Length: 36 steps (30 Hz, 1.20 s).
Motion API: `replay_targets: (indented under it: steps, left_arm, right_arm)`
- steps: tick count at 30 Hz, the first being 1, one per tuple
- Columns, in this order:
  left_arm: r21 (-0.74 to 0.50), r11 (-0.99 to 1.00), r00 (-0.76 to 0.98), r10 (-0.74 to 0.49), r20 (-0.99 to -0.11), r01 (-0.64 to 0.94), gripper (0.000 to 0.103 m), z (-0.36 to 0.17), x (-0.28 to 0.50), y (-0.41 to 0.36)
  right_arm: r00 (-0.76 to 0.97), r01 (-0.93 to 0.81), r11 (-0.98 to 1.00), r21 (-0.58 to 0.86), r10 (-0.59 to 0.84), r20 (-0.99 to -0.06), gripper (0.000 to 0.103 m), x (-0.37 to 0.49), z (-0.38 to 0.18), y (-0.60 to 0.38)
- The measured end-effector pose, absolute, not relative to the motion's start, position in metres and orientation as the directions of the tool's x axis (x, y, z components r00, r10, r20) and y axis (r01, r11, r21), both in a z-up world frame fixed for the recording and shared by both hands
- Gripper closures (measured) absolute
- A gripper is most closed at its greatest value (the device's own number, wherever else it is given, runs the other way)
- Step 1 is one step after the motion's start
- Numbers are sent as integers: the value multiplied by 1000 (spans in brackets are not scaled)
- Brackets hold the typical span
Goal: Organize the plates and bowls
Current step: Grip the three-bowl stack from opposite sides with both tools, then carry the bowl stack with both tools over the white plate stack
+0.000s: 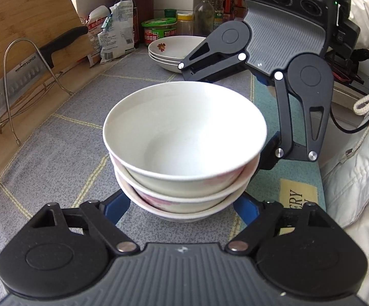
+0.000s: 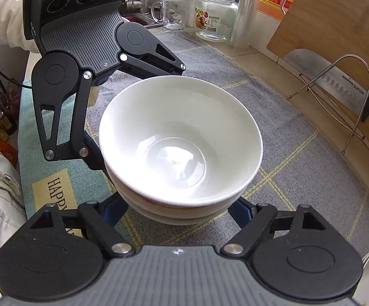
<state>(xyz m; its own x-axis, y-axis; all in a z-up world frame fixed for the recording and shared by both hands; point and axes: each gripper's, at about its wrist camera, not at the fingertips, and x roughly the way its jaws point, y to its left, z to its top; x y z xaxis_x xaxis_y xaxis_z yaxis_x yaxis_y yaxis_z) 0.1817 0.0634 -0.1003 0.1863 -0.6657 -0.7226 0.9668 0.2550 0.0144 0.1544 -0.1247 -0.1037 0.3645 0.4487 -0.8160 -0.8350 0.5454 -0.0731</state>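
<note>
Two black two-finger grippers with blue-lined fingers close in on a nested stack of three white ceramic bowls (image 1: 184, 148) from opposite sides. The left gripper (image 1: 182, 211) straddles the lowest bowl of the stack with its jaws spread wide, one blue finger at either flank; whether the pads actually press on the porcelain cannot be told, as the stack hides the contact points. The right gripper (image 2: 182, 211) does the same from the other side, its jaws likewise spread around the base of the stack, contact equally hidden. The bowls stand upright in the middle of a grey checked cloth mat (image 1: 57, 153) on the kitchen counter. Further back on the mat sits a stack of shallow white plates with a red flower motif (image 1: 174, 51). A wooden cutting board (image 2: 337, 25) and a steel cleaver with a black handle (image 2: 337, 84) lean in a wire rack (image 2: 357, 117) beside the mat. A person's white sleeve (image 1: 368, 12) shows behind the right gripper.
</note>
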Motion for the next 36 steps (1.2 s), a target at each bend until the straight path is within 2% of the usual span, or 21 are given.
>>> replay_targets:
  steps: [22,36]
  left_arm:
    - [19,186,138,-657,-741,982,17,-98,186,61]
    - [16,208,150,-647,-748,978,18,-96,185,60]
  right_arm:
    - [336,-845,531,-62,437,-834,15,159,-103,-123]
    - [337,-839,541,-57,435,-835,15,160,-102,-123]
